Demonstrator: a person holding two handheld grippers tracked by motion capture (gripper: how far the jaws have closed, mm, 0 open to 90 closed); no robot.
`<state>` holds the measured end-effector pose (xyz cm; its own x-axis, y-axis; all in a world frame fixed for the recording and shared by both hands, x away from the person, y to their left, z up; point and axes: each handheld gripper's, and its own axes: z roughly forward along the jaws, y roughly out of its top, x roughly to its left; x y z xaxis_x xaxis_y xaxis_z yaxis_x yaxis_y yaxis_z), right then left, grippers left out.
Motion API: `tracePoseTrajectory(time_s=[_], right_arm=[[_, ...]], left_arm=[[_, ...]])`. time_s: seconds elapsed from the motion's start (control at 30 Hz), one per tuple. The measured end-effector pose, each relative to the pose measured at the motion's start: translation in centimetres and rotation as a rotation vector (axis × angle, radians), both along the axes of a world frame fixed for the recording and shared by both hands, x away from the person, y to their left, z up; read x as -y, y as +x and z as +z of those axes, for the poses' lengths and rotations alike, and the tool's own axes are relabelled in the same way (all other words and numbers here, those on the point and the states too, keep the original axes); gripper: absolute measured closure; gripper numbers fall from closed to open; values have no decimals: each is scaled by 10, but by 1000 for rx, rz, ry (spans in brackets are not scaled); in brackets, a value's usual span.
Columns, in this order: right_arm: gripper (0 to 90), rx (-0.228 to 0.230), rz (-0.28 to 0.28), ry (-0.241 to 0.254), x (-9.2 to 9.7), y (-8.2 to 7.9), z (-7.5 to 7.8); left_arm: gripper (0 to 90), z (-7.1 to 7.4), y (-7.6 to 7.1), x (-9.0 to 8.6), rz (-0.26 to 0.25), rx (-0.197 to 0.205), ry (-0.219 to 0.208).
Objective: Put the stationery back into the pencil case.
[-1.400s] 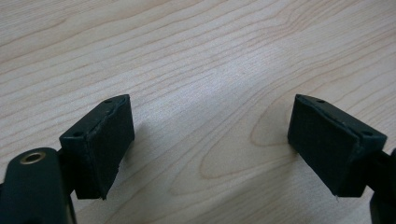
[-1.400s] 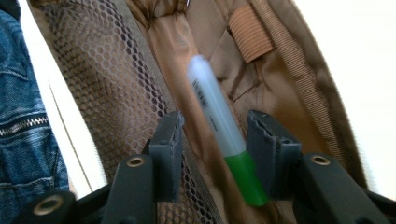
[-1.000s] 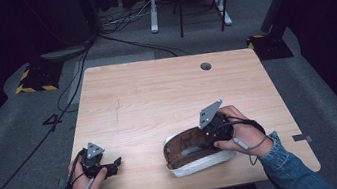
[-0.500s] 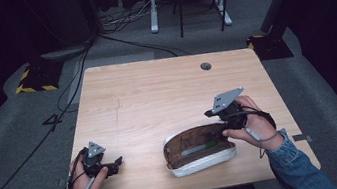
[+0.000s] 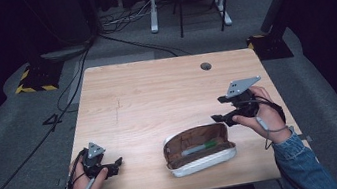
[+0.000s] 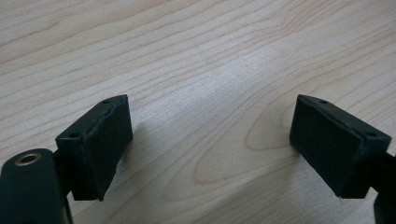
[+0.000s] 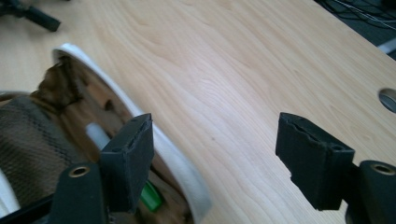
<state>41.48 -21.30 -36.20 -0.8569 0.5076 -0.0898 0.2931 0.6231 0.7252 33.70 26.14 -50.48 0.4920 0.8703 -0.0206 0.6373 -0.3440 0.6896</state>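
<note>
We held the open pencil case (image 5: pixel 200 149) as the thing in hand: it lay near the front edge of the table (image 5: pixel 156 91), between the two hands, its lid thrown back and its long axis running across the table, roughly parallel to that near edge. A pen with a green end (image 5: pixel 198 147) lay along the same axis inside the case. The right gripper (image 5: pixel 220 110) stood just beyond the case's right end and slightly farther from us, apart from it, its fingers (image 7: pixel 128 161) having just been opening, with nothing between them; in the right gripper view the white rim of the case (image 7: pixel 175 158) passed below and to the left of the left finger. The left gripper (image 5: pixel 114 166) rested at the front left of the table, well apart from the case, its fingers (image 6: pixel 95 147) spread wide over bare wood and holding nothing. We judged the right hand (image 5: pixel 260 113) the nearer of the two, so that any coming move on the case would run back toward its right end, across the short way of the case.
</note>
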Motion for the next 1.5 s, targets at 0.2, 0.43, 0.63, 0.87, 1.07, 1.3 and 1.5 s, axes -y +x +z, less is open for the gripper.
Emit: tracePoseTrajectory(time_s=[0.2,0.43,0.63,0.87,1.07,1.3,1.5], right_arm=[[253,-1,-92,15,19,12,-5],[235,-10,-232,42,45,32,-24],[233,-21,-288,41,62,44,-40],[225,-45,-322,34,77,56,-60],[221,-71,-349,22,86,64,-77],[216,-89,-379,12,95,74,-101],[207,-94,-398,17,103,78,-119]], left_arm=[[128,0,2,1,-3,0,2],[126,0,2,1,-4,-2,2],[126,0,2,1,-4,-2,2],[126,0,2,1,-4,-3,1],[126,0,2,1,-4,-2,2],[126,0,2,1,-3,-2,3],[126,0,2,1,-4,-2,2]])
